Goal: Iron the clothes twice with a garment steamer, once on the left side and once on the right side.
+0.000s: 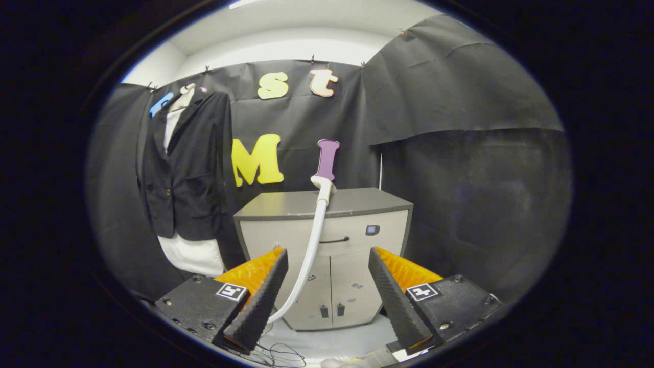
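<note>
A black jacket (186,168) over a white shirt (193,254) hangs against the booth wall, to the left of and beyond my fingers. The garment steamer's white head (323,183) rests on the top of a grey cabinet (357,202) straight ahead. Its white hose (311,250) drops down the cabinet front and passes just inside my left finger. My gripper (327,251) is open, its fingers spread wide with nothing pressed between them, well short of the steamer head.
The cabinet has two pale doors (352,286) and a dark handle (334,239), and it stands on a light floor (337,340). Thin cables (276,352) lie on the floor below my left finger. Black cloth walls close in behind and to the right.
</note>
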Motion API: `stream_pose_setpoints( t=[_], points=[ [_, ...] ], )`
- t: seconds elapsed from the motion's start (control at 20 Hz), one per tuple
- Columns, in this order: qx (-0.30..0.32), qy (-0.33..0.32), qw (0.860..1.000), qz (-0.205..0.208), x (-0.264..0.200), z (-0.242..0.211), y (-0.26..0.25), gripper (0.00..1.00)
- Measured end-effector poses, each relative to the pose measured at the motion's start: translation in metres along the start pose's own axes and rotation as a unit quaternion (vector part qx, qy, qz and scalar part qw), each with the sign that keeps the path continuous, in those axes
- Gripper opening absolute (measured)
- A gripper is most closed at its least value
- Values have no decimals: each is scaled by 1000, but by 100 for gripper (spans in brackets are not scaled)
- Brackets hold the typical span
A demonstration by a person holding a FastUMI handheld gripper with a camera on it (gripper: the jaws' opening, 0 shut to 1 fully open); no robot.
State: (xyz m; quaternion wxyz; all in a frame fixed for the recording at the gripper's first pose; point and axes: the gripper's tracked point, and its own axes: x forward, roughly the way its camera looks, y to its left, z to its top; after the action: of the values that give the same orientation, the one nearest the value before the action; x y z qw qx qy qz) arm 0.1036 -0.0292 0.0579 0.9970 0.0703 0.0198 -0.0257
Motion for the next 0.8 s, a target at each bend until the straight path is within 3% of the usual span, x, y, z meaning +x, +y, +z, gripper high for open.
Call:
stream_pose_setpoints(
  t=[0.5, 0.8],
  points=[
    [5, 59, 997, 40, 178, 73, -5, 98],
    [3, 128, 988, 81, 285, 67, 6, 97]
  ],
)
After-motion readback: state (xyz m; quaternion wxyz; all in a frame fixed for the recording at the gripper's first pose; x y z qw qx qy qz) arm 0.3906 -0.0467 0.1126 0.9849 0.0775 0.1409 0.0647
